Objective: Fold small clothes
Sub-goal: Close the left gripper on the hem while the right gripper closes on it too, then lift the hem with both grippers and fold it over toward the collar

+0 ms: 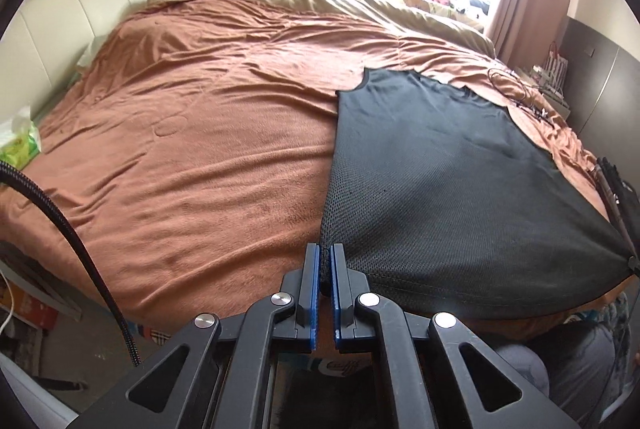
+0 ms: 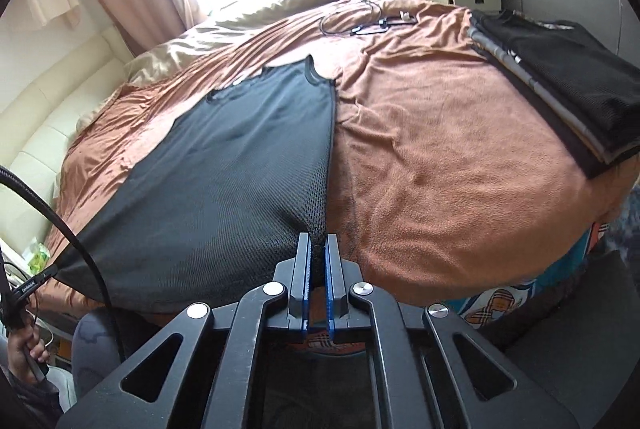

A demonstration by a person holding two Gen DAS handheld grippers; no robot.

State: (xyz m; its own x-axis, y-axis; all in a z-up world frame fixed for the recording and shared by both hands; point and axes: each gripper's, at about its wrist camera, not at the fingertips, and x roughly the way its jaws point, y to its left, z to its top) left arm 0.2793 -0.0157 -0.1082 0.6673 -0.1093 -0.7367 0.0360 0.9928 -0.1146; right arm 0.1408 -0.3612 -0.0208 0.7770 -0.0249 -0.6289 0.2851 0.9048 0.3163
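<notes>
A black mesh sleeveless shirt (image 1: pixel 440 165) lies spread on the brown blanket, collar end away from me and hem at the near bed edge; it also shows in the right wrist view (image 2: pixel 224 165). My left gripper (image 1: pixel 325 249) is shut on the shirt's near left hem corner. My right gripper (image 2: pixel 319 239) is shut on the near right hem corner. The hem is stretched taut between the two. The other gripper's tip shows at the right edge of the left wrist view (image 1: pixel 632 261) and at the left edge of the right wrist view (image 2: pixel 44 275).
The brown blanket (image 1: pixel 192 133) covers a wide bed with a cream headboard (image 1: pixel 80 1) at the left. A stack of folded dark clothes (image 2: pixel 560 85) lies at the right bed edge. Cables (image 2: pixel 360 17) lie at the far side. A tissue pack (image 1: pixel 20 145) sits at left.
</notes>
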